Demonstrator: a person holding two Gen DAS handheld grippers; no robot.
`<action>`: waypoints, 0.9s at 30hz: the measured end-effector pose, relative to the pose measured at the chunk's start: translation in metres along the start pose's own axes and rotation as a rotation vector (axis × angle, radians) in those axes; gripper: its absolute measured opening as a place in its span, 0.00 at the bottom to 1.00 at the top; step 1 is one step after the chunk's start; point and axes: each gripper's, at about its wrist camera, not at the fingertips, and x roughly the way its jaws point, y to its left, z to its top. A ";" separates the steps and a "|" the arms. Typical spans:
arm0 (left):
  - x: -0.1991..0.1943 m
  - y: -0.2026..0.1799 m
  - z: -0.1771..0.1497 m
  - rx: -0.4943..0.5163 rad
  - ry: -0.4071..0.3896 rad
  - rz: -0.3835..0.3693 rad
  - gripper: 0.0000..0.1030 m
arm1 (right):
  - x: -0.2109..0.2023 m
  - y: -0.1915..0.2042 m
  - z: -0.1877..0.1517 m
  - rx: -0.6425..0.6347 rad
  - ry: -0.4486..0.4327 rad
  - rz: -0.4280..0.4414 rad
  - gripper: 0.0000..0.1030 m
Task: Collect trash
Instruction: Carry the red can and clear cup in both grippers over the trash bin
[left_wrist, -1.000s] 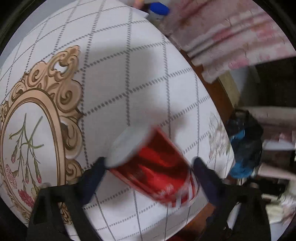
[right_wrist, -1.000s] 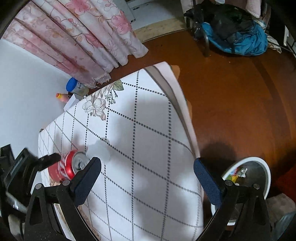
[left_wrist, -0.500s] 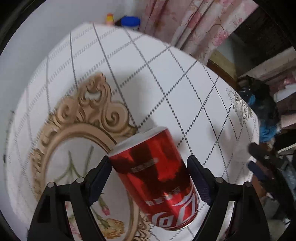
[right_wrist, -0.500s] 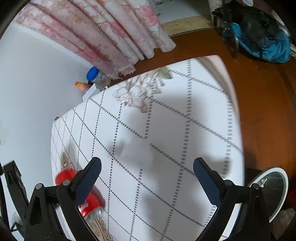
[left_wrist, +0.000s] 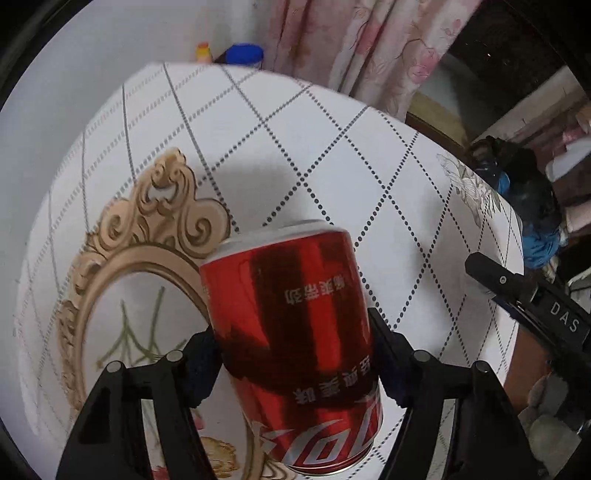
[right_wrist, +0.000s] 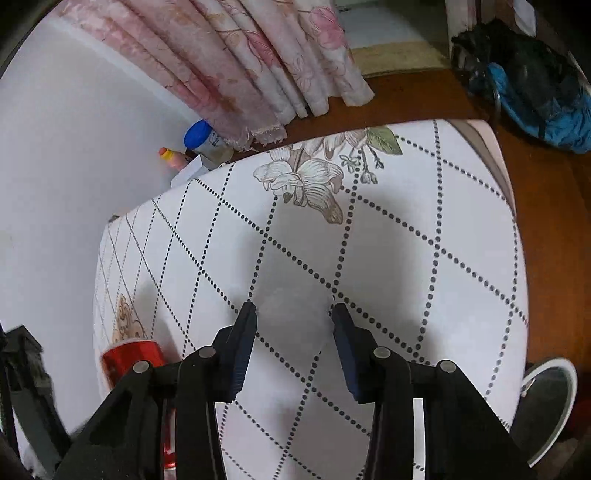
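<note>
The red can (left_wrist: 295, 332) sits between the left gripper (left_wrist: 291, 354) pads, jaws closing onto its sides, above the tablecloth (left_wrist: 369, 166). A pale crumpled scrap (right_wrist: 293, 325) lies between the right gripper (right_wrist: 293, 328) jaws, also closing. Neither has reached the white bin (right_wrist: 554, 406) beside the table yet, I'd say.

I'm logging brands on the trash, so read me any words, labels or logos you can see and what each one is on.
"DAS" on the black arm of the right gripper.
White script logo on the red can, upside down and cut off; not legible.
Small Chinese characters on the can, upside down; too blurred to read.
Label on the blue-capped bottle; too small to read.
</note>
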 end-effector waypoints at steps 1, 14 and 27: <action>-0.005 -0.001 -0.003 0.015 -0.019 0.012 0.66 | -0.001 0.000 -0.001 -0.007 -0.003 -0.006 0.43; -0.089 -0.043 -0.047 0.226 -0.249 0.069 0.66 | -0.092 -0.011 -0.051 -0.056 -0.134 0.006 0.43; -0.184 -0.148 -0.126 0.423 -0.377 -0.119 0.66 | -0.251 -0.094 -0.133 0.041 -0.322 -0.013 0.43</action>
